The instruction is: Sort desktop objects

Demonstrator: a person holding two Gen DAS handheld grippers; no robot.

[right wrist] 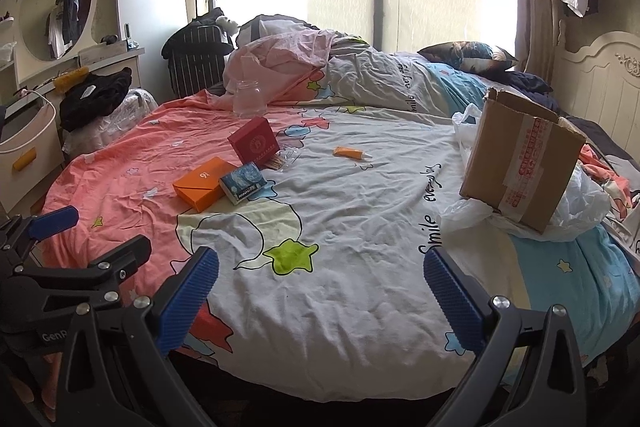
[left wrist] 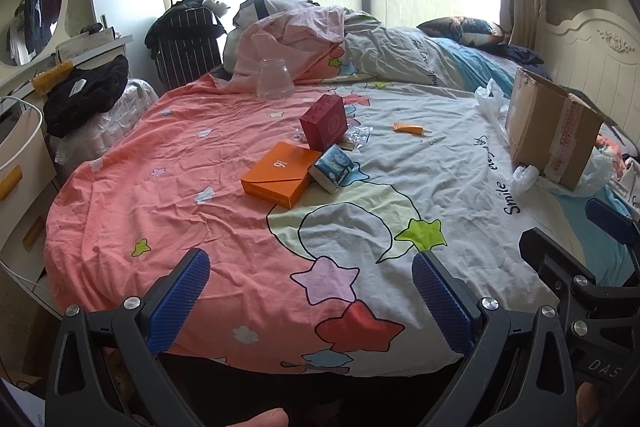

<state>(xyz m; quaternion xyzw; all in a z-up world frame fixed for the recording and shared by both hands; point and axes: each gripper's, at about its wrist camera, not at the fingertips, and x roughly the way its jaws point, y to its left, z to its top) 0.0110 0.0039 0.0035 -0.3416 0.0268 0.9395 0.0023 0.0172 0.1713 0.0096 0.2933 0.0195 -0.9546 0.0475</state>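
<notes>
On the bed lie an orange flat box [left wrist: 277, 174] [right wrist: 200, 183], a dark red box [left wrist: 325, 123] [right wrist: 254, 143], a blue printed pack [left wrist: 332, 169] [right wrist: 243, 183], a small orange tube [left wrist: 408, 127] [right wrist: 350, 152], a clear crinkled packet [left wrist: 356, 139] [right wrist: 286, 158] and a clear glass jar [left wrist: 274, 79] [right wrist: 249, 98]. An open cardboard box [left wrist: 554, 131] [right wrist: 520, 163] stands at the right. My left gripper [left wrist: 310, 299] is open and empty over the near bed edge. My right gripper [right wrist: 320, 299] is open and empty, also well short of the objects.
A rumpled duvet [left wrist: 360, 39] and a pillow [right wrist: 466, 55] lie at the far side. A white plastic bag [right wrist: 576, 203] lies under the cardboard box. A dresser with black clothes [left wrist: 86, 91] stands left of the bed. A headboard [right wrist: 600, 79] is at the right.
</notes>
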